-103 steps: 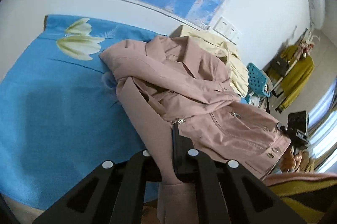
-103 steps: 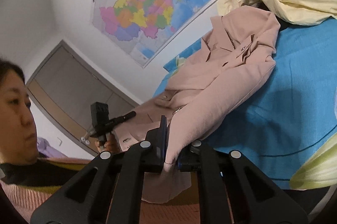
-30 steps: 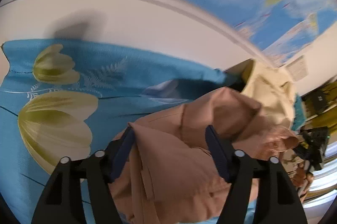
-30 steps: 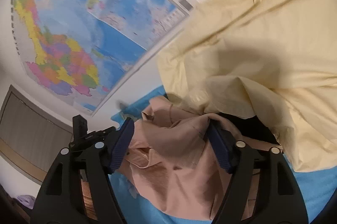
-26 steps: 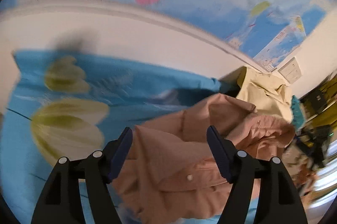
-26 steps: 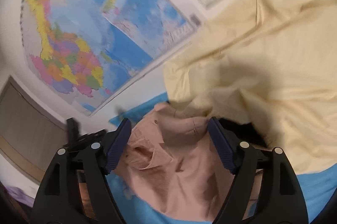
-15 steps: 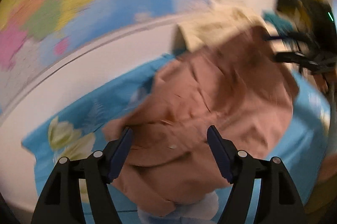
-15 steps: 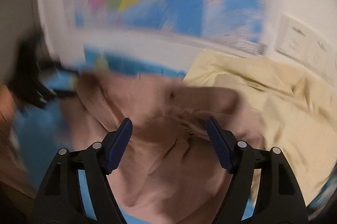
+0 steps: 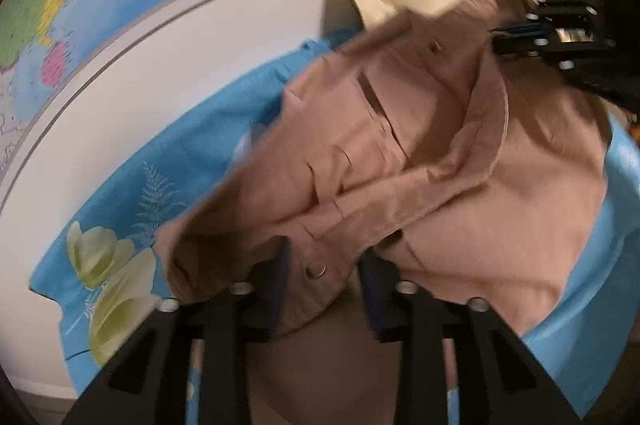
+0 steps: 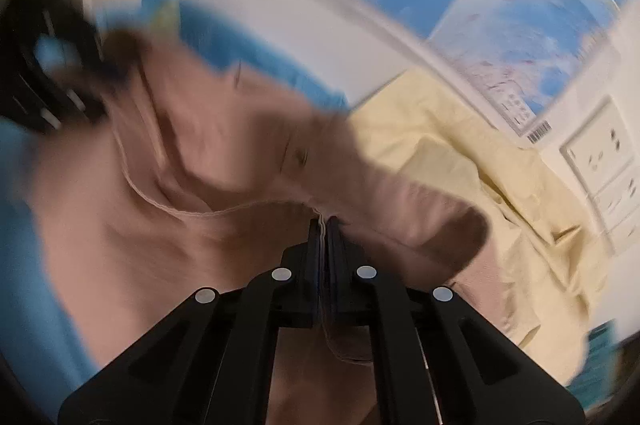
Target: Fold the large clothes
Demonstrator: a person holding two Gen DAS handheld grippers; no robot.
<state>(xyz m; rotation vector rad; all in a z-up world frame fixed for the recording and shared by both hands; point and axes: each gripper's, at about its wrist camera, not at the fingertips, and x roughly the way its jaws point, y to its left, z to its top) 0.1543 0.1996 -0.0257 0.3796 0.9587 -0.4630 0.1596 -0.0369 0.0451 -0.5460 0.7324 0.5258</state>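
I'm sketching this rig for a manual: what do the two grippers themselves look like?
Both look alike. The left gripper and right gripper are matte black, with angular linkage arms with triangular cut-outs, round silver pivot pins, and flat dark blue pads on the fingers. No cables or markings show. No sleeve is visible.

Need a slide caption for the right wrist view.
Right tongs shut on a pink jacket fold beside yellow bedding.

Both grippers' fingers just closing, left and right.
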